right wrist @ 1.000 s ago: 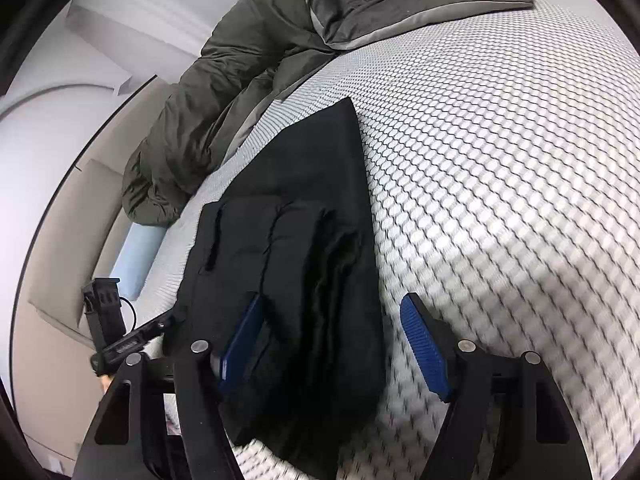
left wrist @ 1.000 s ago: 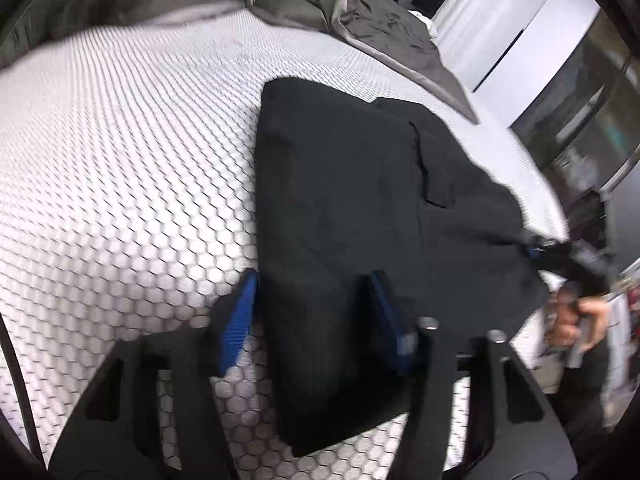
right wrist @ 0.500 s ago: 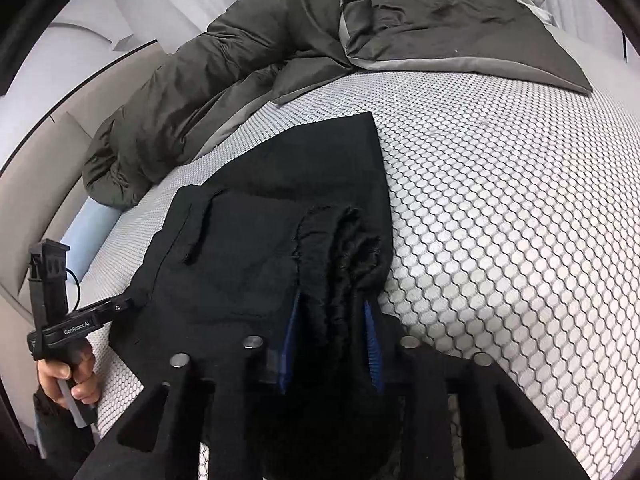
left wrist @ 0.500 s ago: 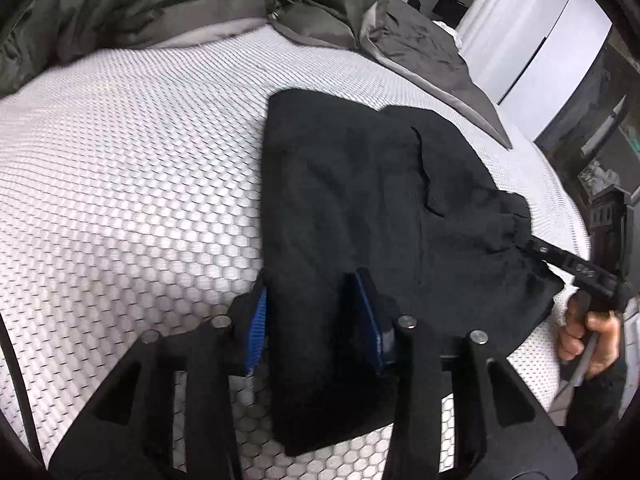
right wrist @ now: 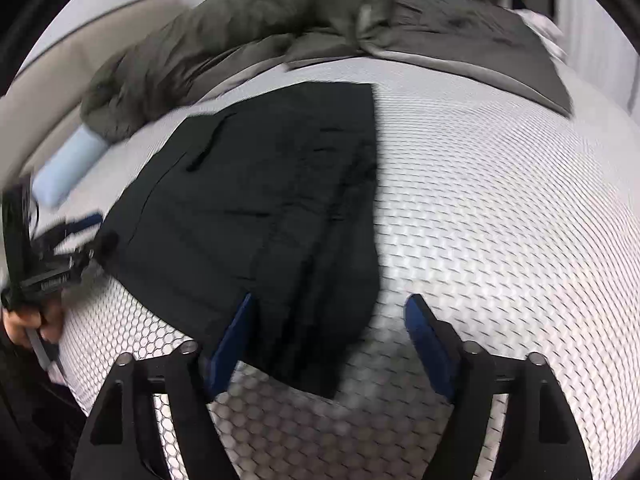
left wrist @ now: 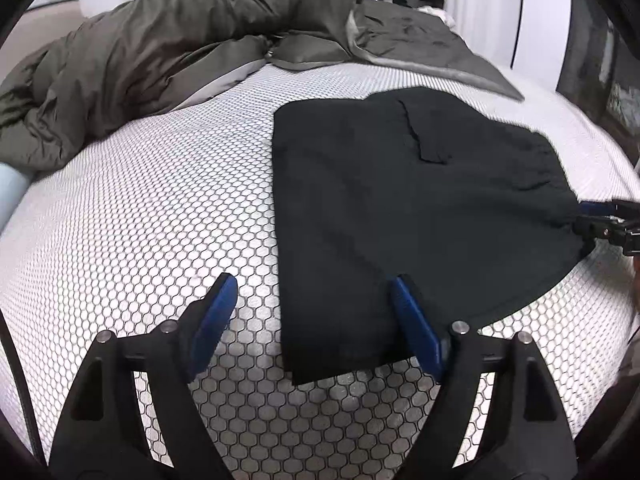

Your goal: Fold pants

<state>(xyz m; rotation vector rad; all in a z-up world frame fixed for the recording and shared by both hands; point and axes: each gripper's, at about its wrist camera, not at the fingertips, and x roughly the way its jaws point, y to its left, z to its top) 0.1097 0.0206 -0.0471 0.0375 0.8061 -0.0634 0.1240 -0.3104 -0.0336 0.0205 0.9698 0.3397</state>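
The black pants (left wrist: pixel 384 200) lie folded flat on the honeycomb-patterned mattress (left wrist: pixel 140 220). My left gripper (left wrist: pixel 316 304) is open, its blue fingers straddling the near left corner of the pants without gripping. In the right wrist view the pants (right wrist: pixel 260 200) lie folded, a thicker layered edge on their right side. My right gripper (right wrist: pixel 332 320) is open around the near corner of that edge, holding nothing. Each gripper shows at the edge of the other's view: the right one (left wrist: pixel 600 220) and the left one (right wrist: pixel 60 248).
A rumpled grey-green duvet (left wrist: pixel 180 52) is piled along the far side of the bed. A light blue pillow (right wrist: pixel 68 164) lies by the beige headboard. White wardrobe doors (left wrist: pixel 536 12) stand beyond the bed's far right.
Both grippers were shut on the pants half a second ago; now both have opened and let go. The pants have settled flat in a folded stack.
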